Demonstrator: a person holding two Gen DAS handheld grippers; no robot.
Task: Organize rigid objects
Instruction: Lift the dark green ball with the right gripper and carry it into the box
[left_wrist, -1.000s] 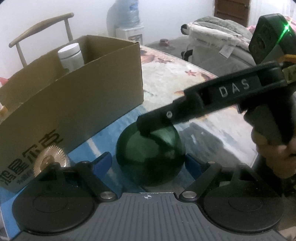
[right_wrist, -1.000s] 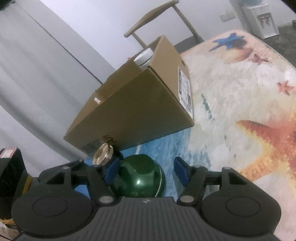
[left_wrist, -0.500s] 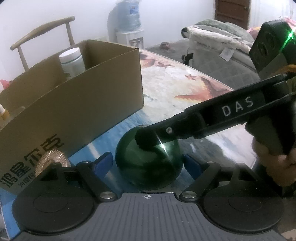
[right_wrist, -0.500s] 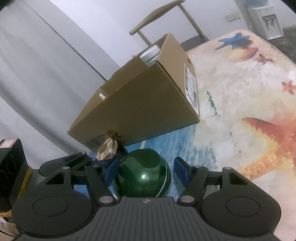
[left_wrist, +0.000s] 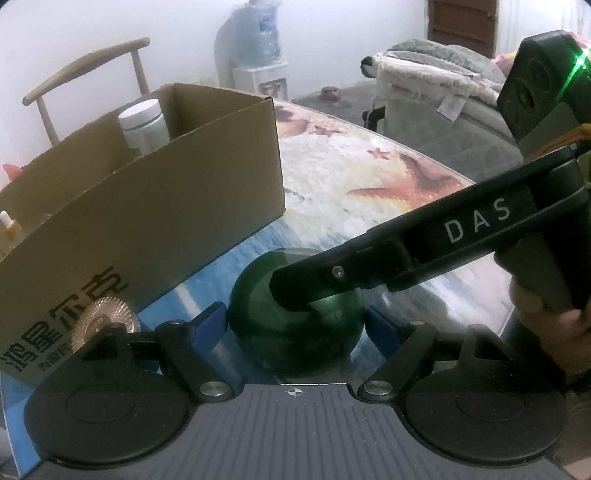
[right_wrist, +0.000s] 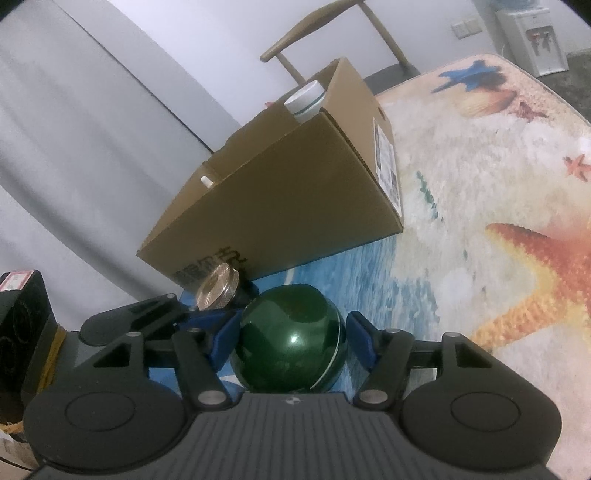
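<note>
While both stand open, green ball (right_wrist: 291, 339) sits between right gripper (right_wrist: 291, 341) fingers.

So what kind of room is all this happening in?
Most likely a room in someone's home: there is a bed with rumpled bedding, a water dispenser against the wall, and a wooden chair behind the table's starfish-print cover.

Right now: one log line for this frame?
green ball on table | left gripper open around it | right gripper open around it | box behind

cardboard box (left_wrist: 159, 206) walls off far side | gold knob (left_wrist: 105, 317) beside it | table (left_wrist: 332, 177) open rightward
</note>
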